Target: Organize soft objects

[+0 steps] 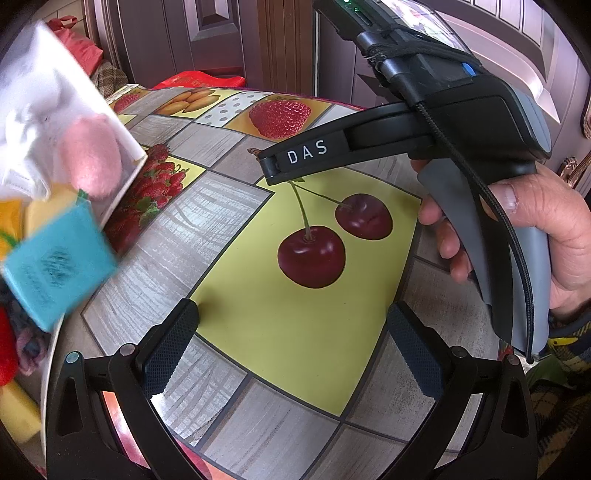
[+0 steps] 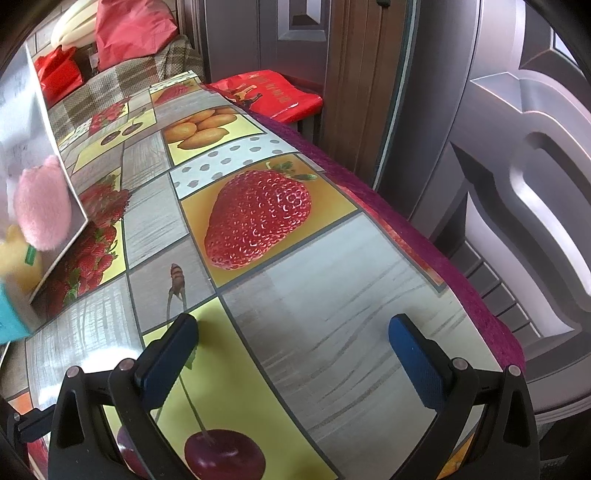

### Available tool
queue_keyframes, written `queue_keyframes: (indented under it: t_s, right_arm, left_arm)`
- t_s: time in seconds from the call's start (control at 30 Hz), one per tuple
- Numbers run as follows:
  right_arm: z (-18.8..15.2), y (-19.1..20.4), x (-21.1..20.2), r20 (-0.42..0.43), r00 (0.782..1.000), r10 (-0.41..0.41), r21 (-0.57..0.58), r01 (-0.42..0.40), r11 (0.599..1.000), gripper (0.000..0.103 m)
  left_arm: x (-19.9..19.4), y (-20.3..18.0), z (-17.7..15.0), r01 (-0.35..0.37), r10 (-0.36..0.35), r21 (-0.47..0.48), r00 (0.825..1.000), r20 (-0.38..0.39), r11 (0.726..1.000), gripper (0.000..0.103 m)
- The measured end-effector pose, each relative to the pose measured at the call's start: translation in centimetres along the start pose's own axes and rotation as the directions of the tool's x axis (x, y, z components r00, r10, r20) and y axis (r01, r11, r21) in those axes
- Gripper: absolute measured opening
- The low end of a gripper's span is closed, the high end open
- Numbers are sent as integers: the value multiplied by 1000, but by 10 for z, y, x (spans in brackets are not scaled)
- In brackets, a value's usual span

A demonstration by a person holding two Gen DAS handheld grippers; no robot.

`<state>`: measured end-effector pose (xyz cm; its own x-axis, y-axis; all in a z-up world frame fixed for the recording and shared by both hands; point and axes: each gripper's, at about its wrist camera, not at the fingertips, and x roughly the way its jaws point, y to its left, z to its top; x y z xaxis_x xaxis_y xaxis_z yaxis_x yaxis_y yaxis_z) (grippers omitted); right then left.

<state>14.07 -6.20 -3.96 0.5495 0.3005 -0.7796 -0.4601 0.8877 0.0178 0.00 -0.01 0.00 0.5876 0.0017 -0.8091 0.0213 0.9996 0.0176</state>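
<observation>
Both tongs (image 1: 291, 325) (image 2: 293, 338) gape above fruit-print tablecloth (image 1: 295, 332).

Table (image 2: 332, 266) has a glossy fruit-print cloth: strawberry (image 2: 258, 218), cherries (image 1: 312, 256), apricots (image 2: 199, 129). Purple fabric edging (image 2: 461, 280) on far side. Red bag (image 2: 273, 92) just past the table end. Panelled doors (image 2: 517, 184) behind. Plaid cloth (image 2: 122, 77) and red bags (image 2: 133, 29) back left.
</observation>
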Motion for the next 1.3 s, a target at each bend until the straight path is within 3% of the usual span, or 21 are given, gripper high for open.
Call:
queue_keyframes:
  t_s: [1.3]
  right_arm:
    - [0, 1, 0, 0, 1000, 0, 0, 0, 1000, 103]
  left_arm:
    - [1, -2, 1, 0, 0, 0, 1000, 1, 1000, 102]
